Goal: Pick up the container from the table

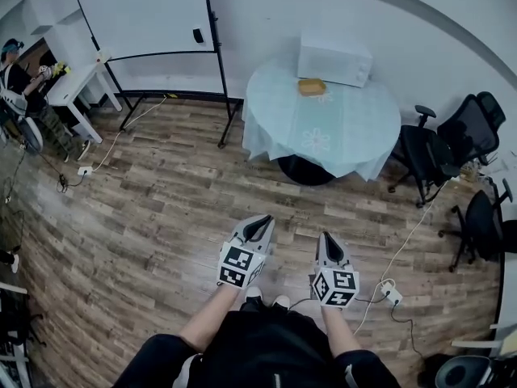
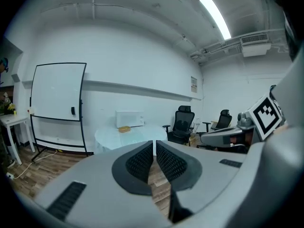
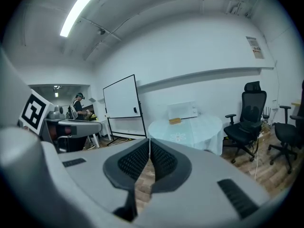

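Observation:
A small tan container (image 1: 312, 86) lies on the round table (image 1: 275, 115) with its pale cloth, in front of a white microwave (image 1: 334, 58). The container (image 2: 124, 129) shows far off in the left gripper view, and the container (image 3: 175, 121) likewise in the right gripper view. Both grippers hang over the wooden floor, well short of the table. My left gripper (image 1: 260, 223) is shut with nothing in it. My right gripper (image 1: 325, 241) is shut and empty too, its pads (image 3: 164, 160) nearly touching.
A whiteboard on a stand (image 1: 149, 14) is left of the table. Black office chairs (image 1: 452, 140) sit to its right. A white desk (image 1: 77, 83) with a person (image 1: 16, 75) beside it is at far left. Cables and a power strip (image 1: 391, 294) lie on the floor.

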Tool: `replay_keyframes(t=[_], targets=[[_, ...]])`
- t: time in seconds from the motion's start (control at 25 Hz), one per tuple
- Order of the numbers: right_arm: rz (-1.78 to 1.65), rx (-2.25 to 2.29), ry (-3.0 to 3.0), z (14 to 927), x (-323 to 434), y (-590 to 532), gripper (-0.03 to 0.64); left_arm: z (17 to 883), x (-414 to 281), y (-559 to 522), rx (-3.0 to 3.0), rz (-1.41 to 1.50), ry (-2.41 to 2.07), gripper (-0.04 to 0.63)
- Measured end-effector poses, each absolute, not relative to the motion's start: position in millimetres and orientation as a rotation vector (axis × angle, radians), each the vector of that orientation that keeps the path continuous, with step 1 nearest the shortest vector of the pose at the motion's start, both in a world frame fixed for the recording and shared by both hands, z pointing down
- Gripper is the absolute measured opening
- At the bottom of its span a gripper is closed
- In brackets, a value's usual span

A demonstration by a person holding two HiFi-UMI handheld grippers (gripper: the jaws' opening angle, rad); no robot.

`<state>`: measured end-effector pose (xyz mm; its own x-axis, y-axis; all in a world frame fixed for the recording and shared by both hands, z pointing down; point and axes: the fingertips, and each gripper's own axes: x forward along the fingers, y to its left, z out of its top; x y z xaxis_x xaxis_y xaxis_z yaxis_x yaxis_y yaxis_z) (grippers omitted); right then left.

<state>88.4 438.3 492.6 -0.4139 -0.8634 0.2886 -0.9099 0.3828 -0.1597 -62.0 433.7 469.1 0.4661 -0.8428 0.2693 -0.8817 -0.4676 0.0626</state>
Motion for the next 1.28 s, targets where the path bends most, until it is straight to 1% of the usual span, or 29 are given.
replay_keyframes(t=[0.28,0.8,1.28], targets=[[0.441,1.628,-2.453,495,78,427,0.026,470,-72,420,2.545,0.289,-1.472,0.031],[0.447,1.690,-2.420,495,43,423,0.025,472,-110,406,2.584,0.295,-1.418,0.031],[0.443,1.720,-2.389,495,44,412,0.025,472,-113,388,2.597,0.287,-1.384,0.031]])
